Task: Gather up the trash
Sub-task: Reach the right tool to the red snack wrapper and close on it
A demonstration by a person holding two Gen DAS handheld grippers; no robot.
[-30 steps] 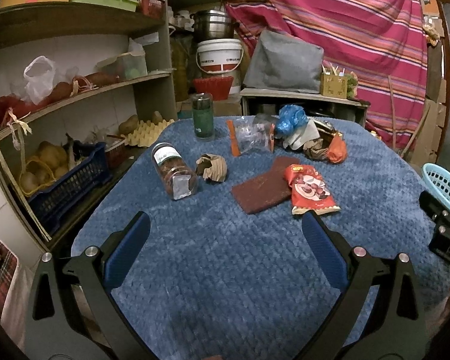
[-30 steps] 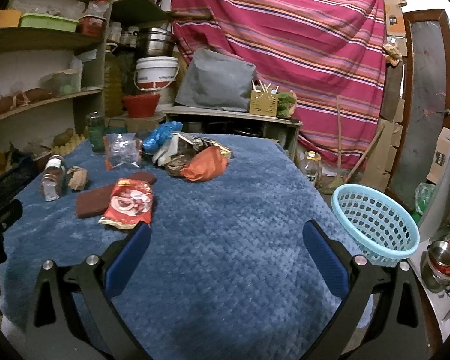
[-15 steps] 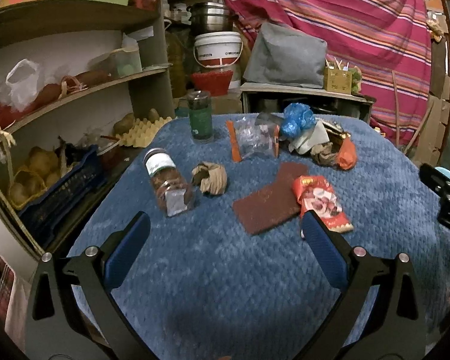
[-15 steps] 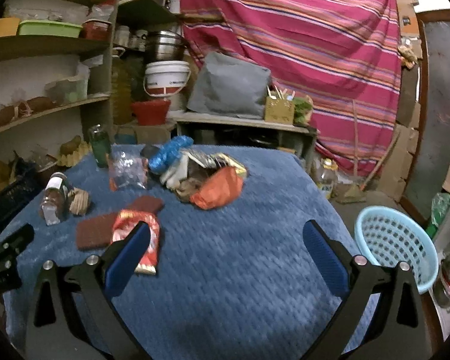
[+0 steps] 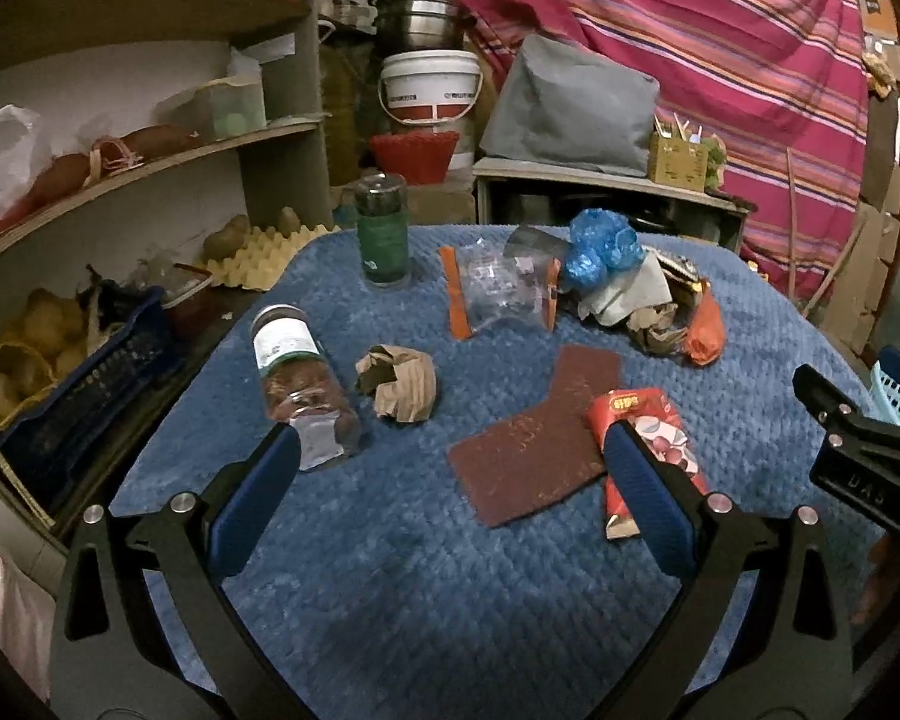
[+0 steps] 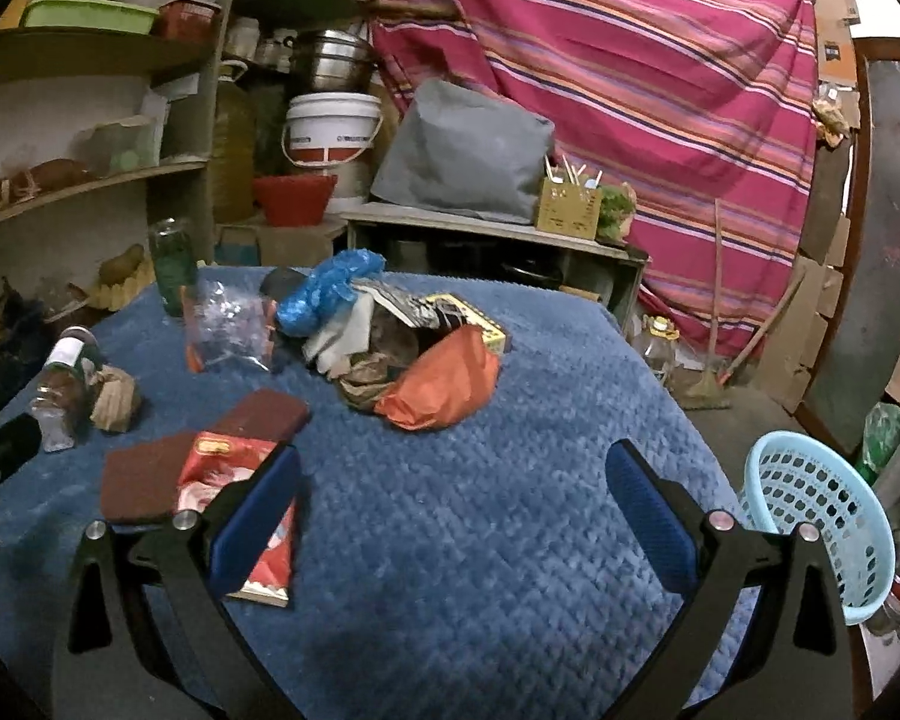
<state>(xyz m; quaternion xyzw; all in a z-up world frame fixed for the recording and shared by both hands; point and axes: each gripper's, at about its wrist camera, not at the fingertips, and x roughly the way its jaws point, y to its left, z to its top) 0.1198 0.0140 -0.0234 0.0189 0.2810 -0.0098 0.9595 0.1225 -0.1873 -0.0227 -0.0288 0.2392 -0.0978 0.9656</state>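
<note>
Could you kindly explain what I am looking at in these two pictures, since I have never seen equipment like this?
No robot is here: a person holds a two-finger tool in each hand, each carrying a fisheye camera looking along its blue fingers. One picture comes from the left tool, the other from the right tool. Both are open and hold nothing. They hover over a table with a blue cover strewn with trash: a red snack wrapper, a brown pad, a crumpled paper ball, a jar lying on its side and an orange bag. A light blue basket stands beside the table.
</note>
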